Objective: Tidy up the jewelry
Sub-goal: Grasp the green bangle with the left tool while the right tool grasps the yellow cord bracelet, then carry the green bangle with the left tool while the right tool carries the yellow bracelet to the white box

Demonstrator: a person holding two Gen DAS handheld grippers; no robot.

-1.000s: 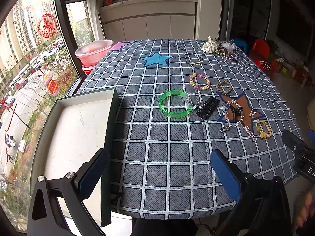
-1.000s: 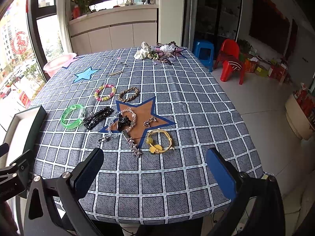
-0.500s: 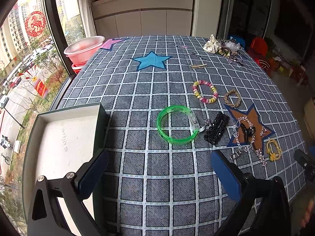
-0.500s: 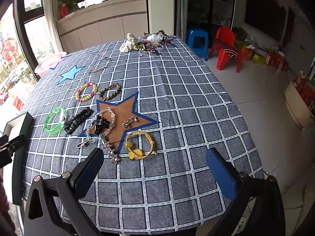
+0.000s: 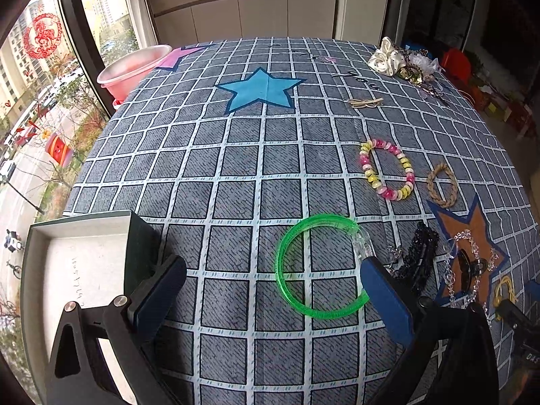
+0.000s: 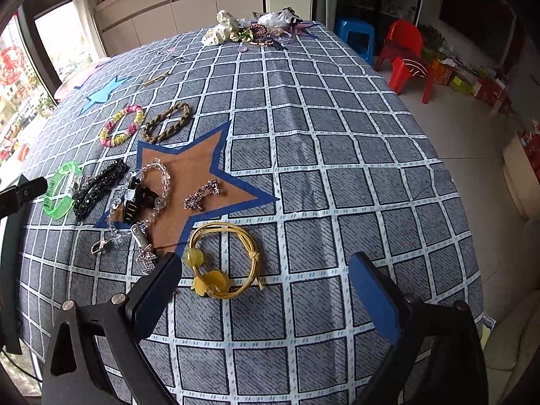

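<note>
A table under a grey checked cloth (image 5: pixel 236 175) with blue, pink and brown stars carries everything. At the lower left of the left wrist view a shallow open box (image 5: pixel 77 233) sits at its edge; mid-frame lies a green bangle (image 5: pixel 287 287), with a pink-and-yellow bead bracelet (image 5: pixel 386 168), a braided tan ring (image 5: pixel 442 185) and a black beaded piece (image 5: pixel 418 263) to its right. In the right wrist view a yellow cord bracelet (image 6: pixel 222 260) lies low centre, a crystal chain (image 6: pixel 158 185) and small charm (image 6: pixel 202 195) on the brown star, and a pile of hair ties (image 6: pixel 249 30) at the top.
</note>
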